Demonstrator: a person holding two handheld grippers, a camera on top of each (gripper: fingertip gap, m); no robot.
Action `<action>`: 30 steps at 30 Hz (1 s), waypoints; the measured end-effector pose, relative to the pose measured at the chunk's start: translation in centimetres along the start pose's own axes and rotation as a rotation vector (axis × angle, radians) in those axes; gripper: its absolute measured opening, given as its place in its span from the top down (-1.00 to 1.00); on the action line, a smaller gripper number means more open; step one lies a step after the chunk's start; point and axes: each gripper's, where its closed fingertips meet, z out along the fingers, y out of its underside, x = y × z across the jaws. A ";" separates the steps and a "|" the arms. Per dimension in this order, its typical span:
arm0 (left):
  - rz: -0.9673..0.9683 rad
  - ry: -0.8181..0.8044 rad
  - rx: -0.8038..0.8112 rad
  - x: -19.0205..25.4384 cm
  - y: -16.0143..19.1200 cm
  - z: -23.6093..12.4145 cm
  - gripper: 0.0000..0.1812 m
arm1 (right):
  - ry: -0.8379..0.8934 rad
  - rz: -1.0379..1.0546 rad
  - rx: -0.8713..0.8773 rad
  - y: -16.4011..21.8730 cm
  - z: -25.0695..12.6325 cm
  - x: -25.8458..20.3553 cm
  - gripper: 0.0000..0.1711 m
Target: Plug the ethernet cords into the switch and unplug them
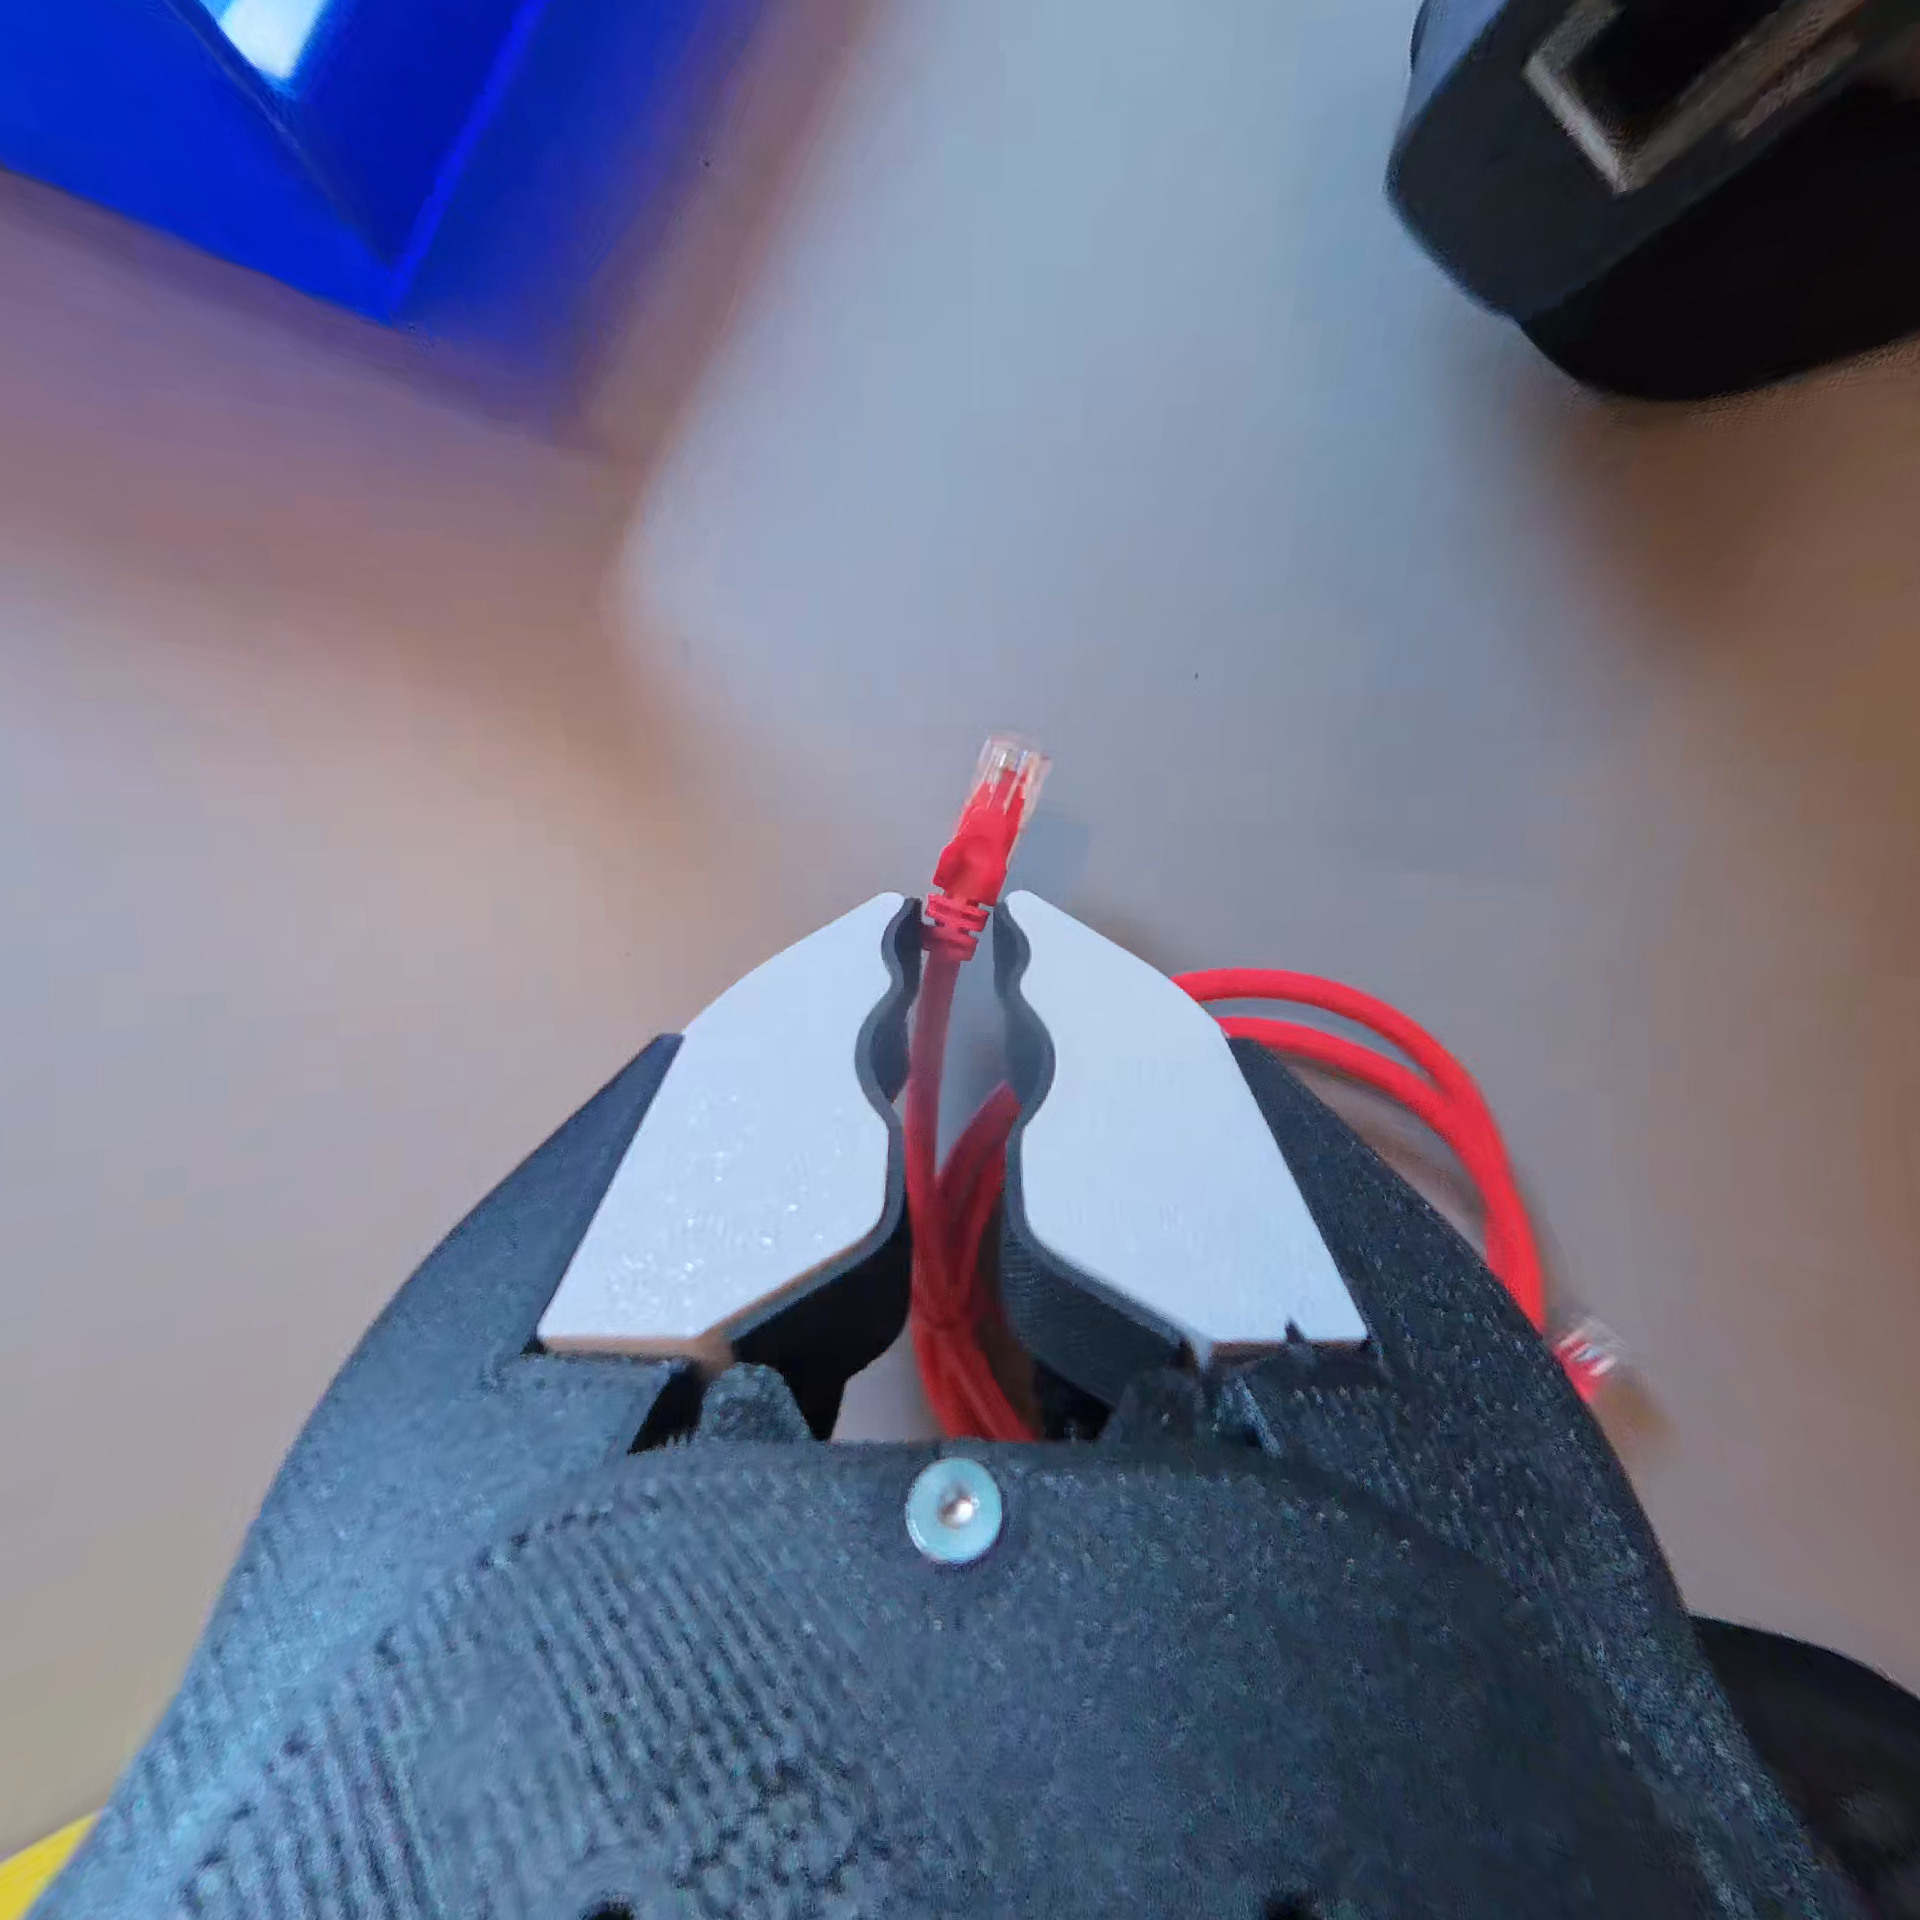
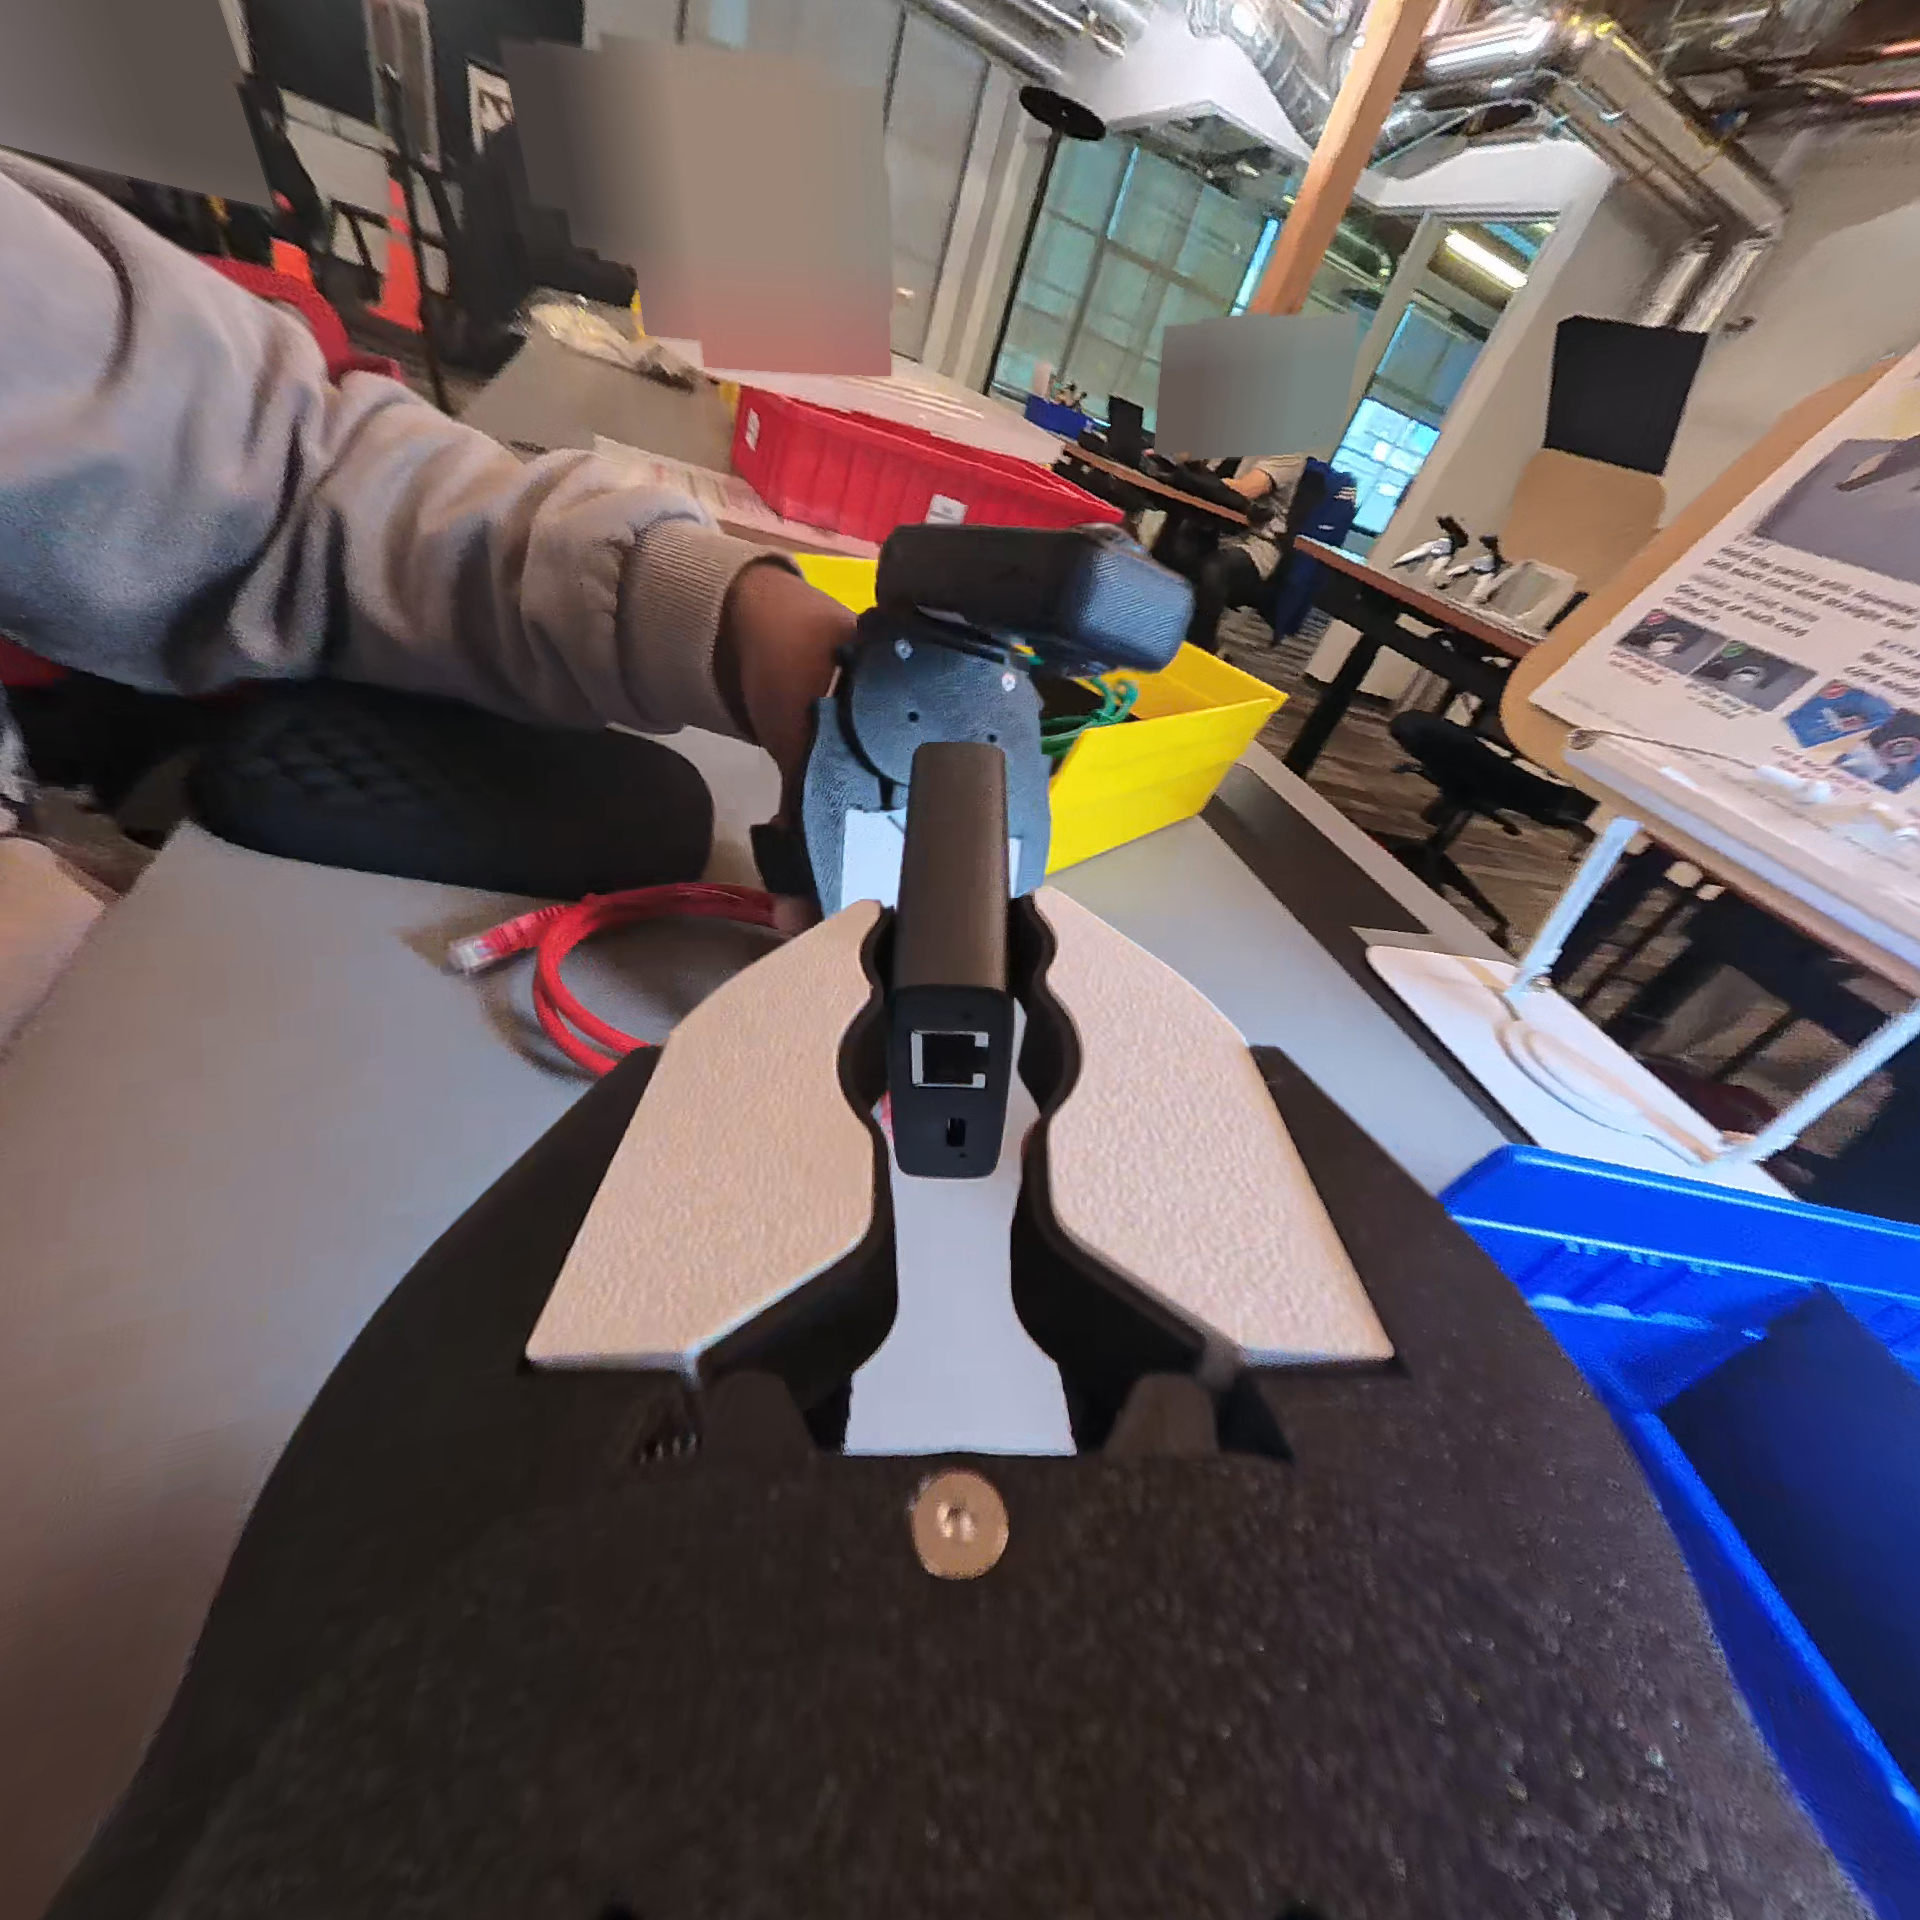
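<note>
Red ethernet cord (image 1: 940,1091): clear-tipped plug (image 1: 1000,805) sticks out forward past left gripper's fingertips, unplugged, boot pinched between them. Rest of cord bundled, loops trailing right over grey table; second plug (image 2: 497,943) lies free on tabletop.

Switch (image 2: 951,997): small black box, elongated, clamped lengthwise in right gripper's fingers. End face toward camera, one empty metal-rimmed port (image 2: 945,1058), small slot below. Well apart from cord's plug.

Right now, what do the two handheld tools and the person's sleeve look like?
Each tool, left and right, has a black, rough-textured printed body, two pale grey fingers with wavy black inner edges, and a silver screw at its centre. The sleeve is light grey with a ribbed cuff.
</note>
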 end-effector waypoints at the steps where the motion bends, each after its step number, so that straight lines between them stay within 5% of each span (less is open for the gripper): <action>1: 0.034 -0.018 0.024 0.1 -0.1 -0.4 0.79 | -0.027 0.017 0.003 0.1 0.1 -0.4 0.75; 6: 0.270 0.019 0.383 4.8 -5.3 -3.3 0.50 | -0.111 0.070 0.059 -0.4 1.0 -2.0 0.75; 9: 0.467 -0.086 0.466 6.2 -7.0 -4.1 0.78 | -0.150 0.089 0.092 -1.1 1.8 -3.1 0.75; 20: 0.720 -0.285 0.326 4.6 -5.4 -3.4 0.78 | 0.000 -0.325 -0.255 3.5 3.1 -3.0 0.75; 30: 0.348 -0.078 0.137 -0.4 -0.6 -1.1 0.65 | 0.142 -0.326 -0.319 3.4 1.4 0.7 0.74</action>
